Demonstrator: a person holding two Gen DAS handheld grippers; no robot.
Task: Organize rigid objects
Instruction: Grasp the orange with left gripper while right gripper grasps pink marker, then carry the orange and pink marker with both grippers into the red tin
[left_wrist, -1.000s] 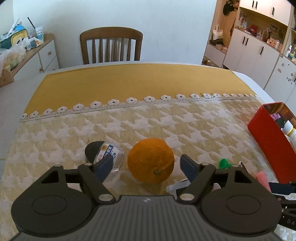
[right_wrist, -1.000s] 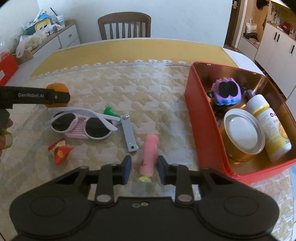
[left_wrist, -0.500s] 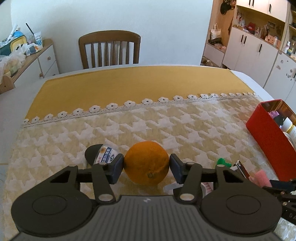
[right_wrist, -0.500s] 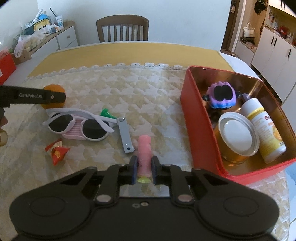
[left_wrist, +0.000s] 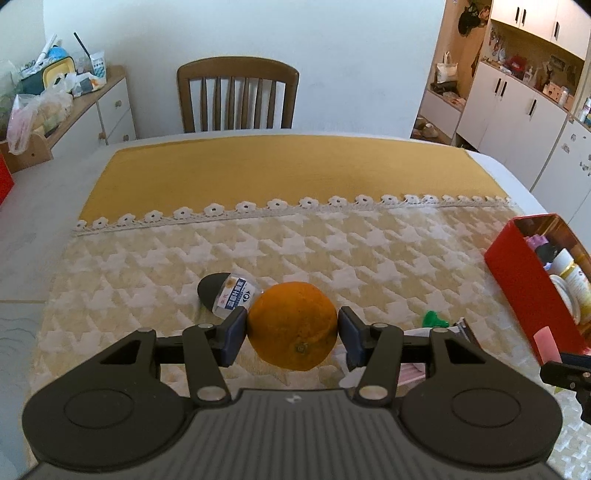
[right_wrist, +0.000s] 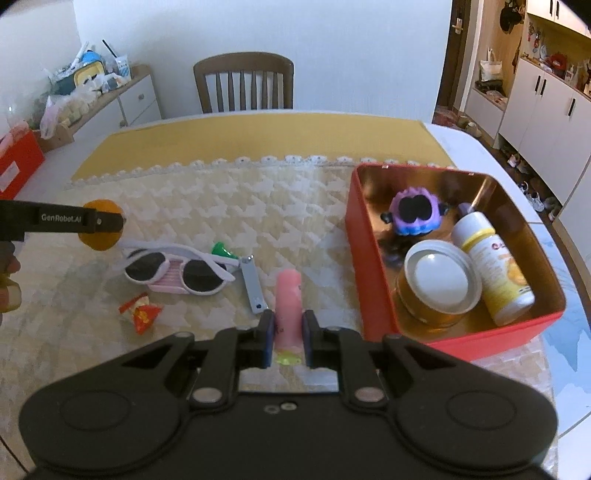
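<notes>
With both pickups made at once, my left tool clamps the orange at its widest part, jaws about half spread, so the round fruit can't roll out. My right tool is pinched almost fully closed on the pink tube, gripped near its base with the length pointing ahead. Both sit just above the table. The red box lies to the right, open-topped, likely where each belongs.
</notes>
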